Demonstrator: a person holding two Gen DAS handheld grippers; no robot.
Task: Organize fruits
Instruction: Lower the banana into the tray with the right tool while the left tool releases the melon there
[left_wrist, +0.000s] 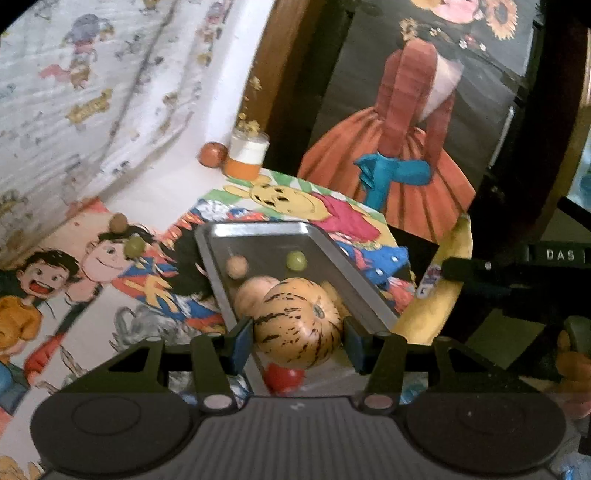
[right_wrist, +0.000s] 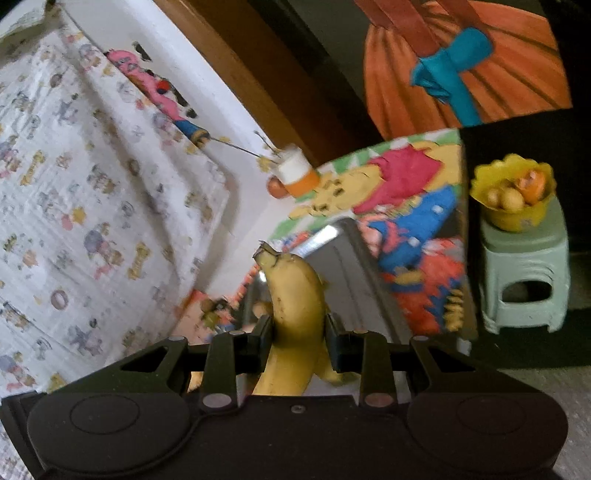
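My left gripper (left_wrist: 297, 332) is shut on a striped yellow melon (left_wrist: 297, 323) and holds it over the near end of a metal tray (left_wrist: 258, 230). In the tray lie a green grape (left_wrist: 296, 260), a small tan fruit (left_wrist: 236, 266) and a pale round fruit (left_wrist: 251, 295). A red fruit (left_wrist: 284, 378) shows below the melon. My right gripper (right_wrist: 297, 341) is shut on a yellow banana (right_wrist: 295, 295), held above the tray (right_wrist: 343, 254). The banana also shows in the left wrist view (left_wrist: 437, 288), at the tray's right.
On the cartoon-print cloth lie a brown fruit (left_wrist: 118, 222) and a green grape (left_wrist: 133, 245). An orange-and-white cup (left_wrist: 246, 153) and a red fruit (left_wrist: 212, 154) stand at the far end. A yellow bowl of fruit (right_wrist: 513, 197) sits on a pale green stool (right_wrist: 524, 273).
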